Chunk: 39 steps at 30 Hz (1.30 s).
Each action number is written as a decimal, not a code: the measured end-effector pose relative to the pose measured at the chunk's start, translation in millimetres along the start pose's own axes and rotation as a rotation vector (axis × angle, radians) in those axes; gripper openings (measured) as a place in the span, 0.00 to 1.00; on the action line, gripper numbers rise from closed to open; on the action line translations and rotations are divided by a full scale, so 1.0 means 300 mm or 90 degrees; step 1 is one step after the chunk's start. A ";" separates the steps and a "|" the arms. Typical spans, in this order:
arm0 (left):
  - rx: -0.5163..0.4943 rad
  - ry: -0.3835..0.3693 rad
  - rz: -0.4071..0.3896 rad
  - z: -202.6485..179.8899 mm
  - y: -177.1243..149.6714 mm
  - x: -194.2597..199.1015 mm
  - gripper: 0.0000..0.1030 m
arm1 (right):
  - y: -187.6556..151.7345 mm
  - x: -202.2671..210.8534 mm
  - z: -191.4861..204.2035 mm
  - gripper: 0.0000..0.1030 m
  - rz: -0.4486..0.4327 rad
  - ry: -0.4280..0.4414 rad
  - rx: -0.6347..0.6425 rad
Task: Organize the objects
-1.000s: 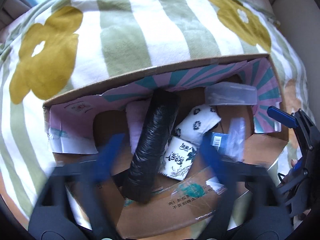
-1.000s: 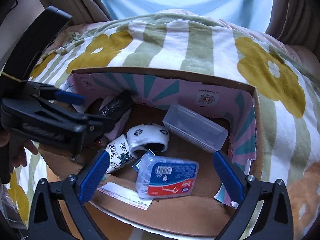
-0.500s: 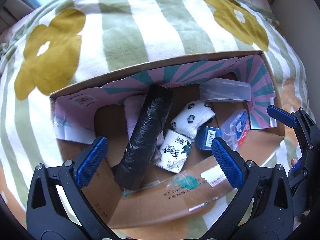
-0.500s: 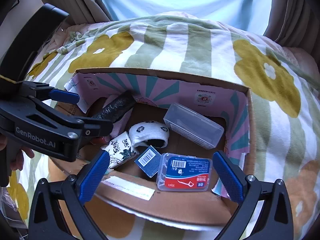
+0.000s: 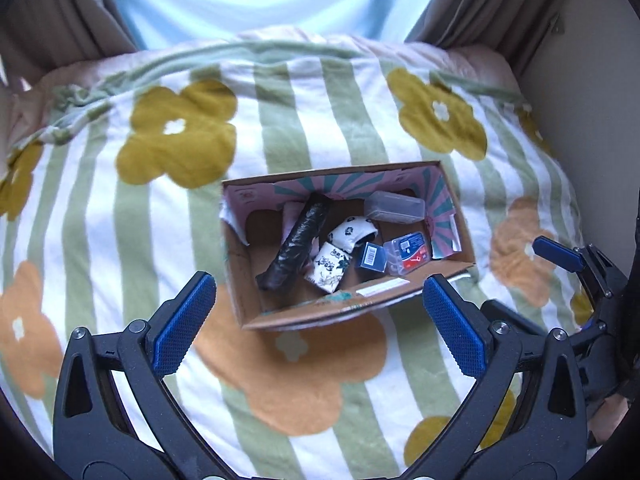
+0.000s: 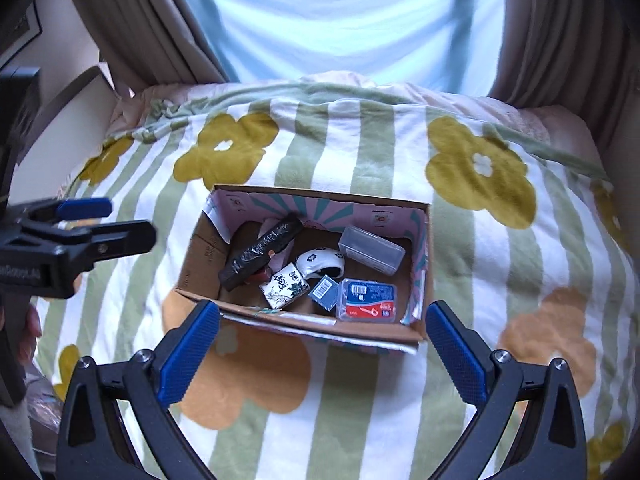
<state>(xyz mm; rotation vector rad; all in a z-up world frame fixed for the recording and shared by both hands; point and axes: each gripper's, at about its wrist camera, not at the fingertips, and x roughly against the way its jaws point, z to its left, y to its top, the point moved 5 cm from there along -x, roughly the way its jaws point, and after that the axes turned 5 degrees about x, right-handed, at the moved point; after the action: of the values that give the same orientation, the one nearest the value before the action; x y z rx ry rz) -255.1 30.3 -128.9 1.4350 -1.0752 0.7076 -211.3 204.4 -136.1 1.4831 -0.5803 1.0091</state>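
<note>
A: Left wrist view first. Open brown cardboard box with pink-and-teal printed inner walls sits on the green-striped, flower-print fleece blanket, ahead of the left gripper. Fingers spread wide, holding nothing.

B: Contents?

A: Black crinkled plastic roll lies diagonal at the left. Just right of it, a white tissue pack with dark ink print, and a white rolled sock with black flower marks behind that. Small dark blue barcode box next, then the clear plastic floss-pick case with red-blue label at the near right. Frosted clear plastic lidded case leans in the far right corner.

B: Right side?

A: Right gripper also released, fingers wide apart, empty, hovering at the box's near edge. Same box in the right wrist view.

B: Background?

A: Beige curtains flanking a pale blue sheer panel behind the bed.
</note>
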 end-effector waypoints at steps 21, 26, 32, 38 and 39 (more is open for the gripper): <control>0.050 0.052 -0.057 -0.044 -0.483 0.337 1.00 | -0.269 0.262 0.062 0.99 0.011 -0.068 -0.050; 0.043 0.049 -0.055 -0.064 -0.475 0.328 1.00 | -0.268 0.267 0.053 0.99 0.011 -0.076 -0.055; 0.051 0.044 -0.054 -0.068 -0.466 0.323 1.00 | -0.269 0.272 0.046 0.99 0.009 -0.076 -0.063; 0.053 0.044 -0.055 -0.067 -0.464 0.321 1.00 | -0.266 0.273 0.048 0.99 0.009 -0.080 -0.062; 0.054 0.044 -0.054 -0.066 -0.462 0.320 1.00 | -0.266 0.272 0.049 0.99 0.009 -0.078 -0.064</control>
<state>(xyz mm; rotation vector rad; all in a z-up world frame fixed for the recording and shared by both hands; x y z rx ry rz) -88.4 19.0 -98.4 1.5079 -0.9342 0.7436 -100.7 220.5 -108.8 1.4609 -0.7192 0.8912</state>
